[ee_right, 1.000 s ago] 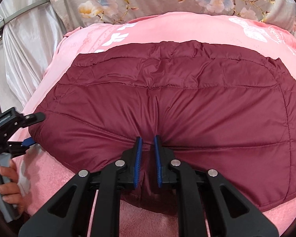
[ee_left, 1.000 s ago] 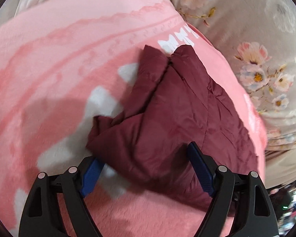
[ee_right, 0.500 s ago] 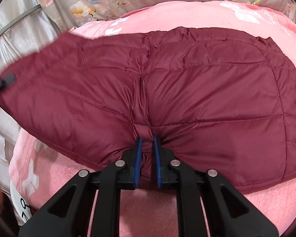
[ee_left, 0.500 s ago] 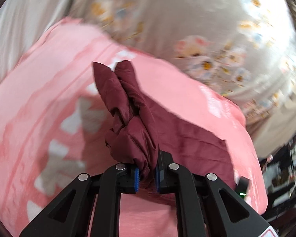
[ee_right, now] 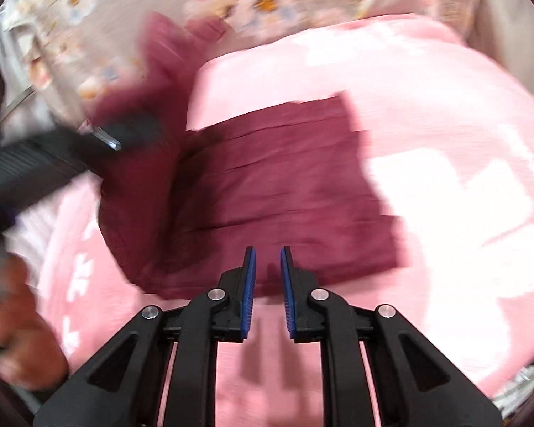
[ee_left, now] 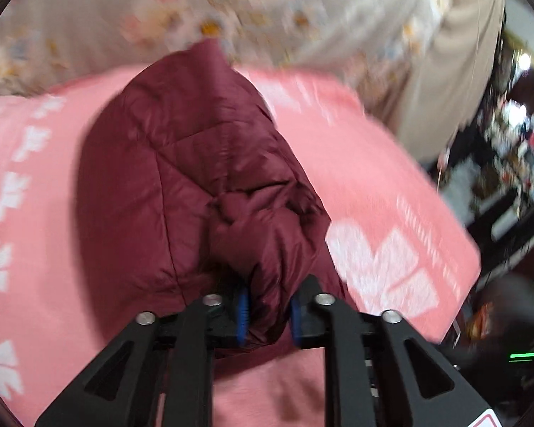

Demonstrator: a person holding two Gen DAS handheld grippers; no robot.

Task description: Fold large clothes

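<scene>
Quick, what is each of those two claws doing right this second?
Left gripper: jaws opening, maroon jacket bunched between them.
Right gripper: jaws opening, nothing between them.

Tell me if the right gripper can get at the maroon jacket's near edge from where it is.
Probably yes: the right gripper, jaws opening and empty, sits just short of the maroon jacket edge, with only pink blanket between.

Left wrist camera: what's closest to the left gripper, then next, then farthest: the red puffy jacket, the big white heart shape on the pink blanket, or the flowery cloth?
1. Red puffy jacket, bunched between the left gripper fingers.
2. White heart shape, just right on the pink blanket.
3. Flowery cloth, far behind, at the top.
</scene>
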